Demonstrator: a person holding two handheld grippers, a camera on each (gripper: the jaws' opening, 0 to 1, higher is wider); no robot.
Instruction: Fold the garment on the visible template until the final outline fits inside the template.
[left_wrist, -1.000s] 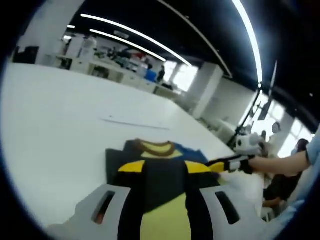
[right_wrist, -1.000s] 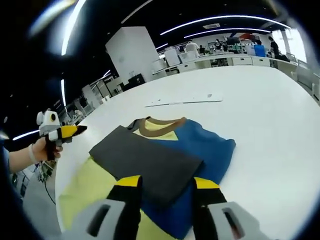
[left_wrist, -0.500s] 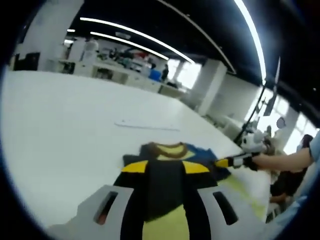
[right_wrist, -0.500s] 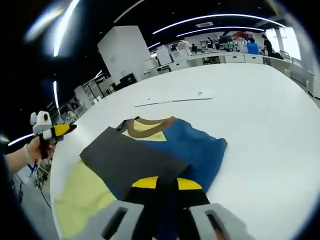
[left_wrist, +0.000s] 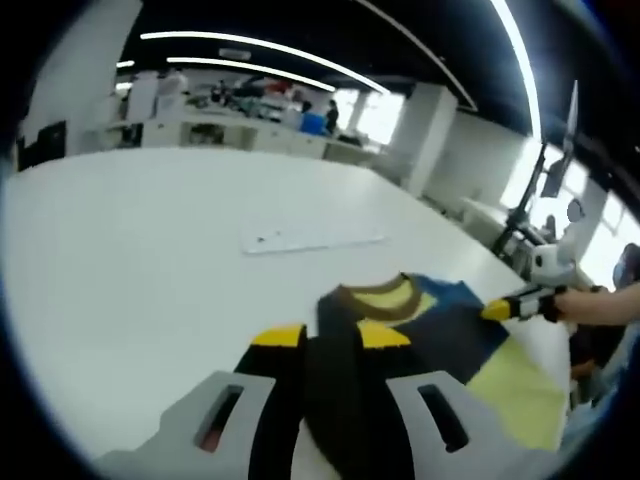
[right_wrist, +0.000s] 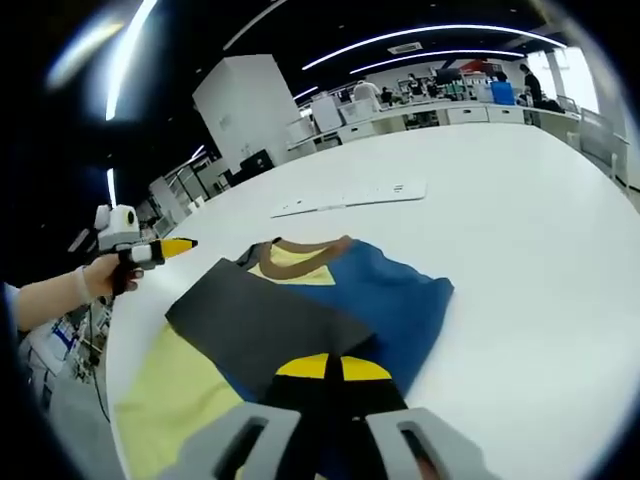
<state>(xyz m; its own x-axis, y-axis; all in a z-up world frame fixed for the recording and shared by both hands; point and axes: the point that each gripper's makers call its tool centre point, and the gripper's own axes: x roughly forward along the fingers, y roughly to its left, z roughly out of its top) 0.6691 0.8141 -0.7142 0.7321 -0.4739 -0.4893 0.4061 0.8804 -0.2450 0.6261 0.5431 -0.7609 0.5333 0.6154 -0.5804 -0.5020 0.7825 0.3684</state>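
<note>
Garment (right_wrist: 330, 300): on the white worktop (right_wrist: 520, 230), collar away from you, grey panel folded across.

Your right gripper (right_wrist: 325, 368): fingers clenched on its near blue hem.

Your left gripper (left_wrist: 330, 338): fingers spread apart over the grey edge, grasping nothing.

Containers: none. Paper strip (left_wrist: 310, 235) lies beyond.

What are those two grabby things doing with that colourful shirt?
A person is folding a blue, yellow and dark grey shirt with a brown collar on a big white table, using two hand-held grippers. The right gripper has its jaws closed on the shirt's near edge. The left gripper has its jaws apart over the dark grey fold. A dark grey flap already lies folded across the shirt. A flat white sheet lies farther back on the table.
</note>
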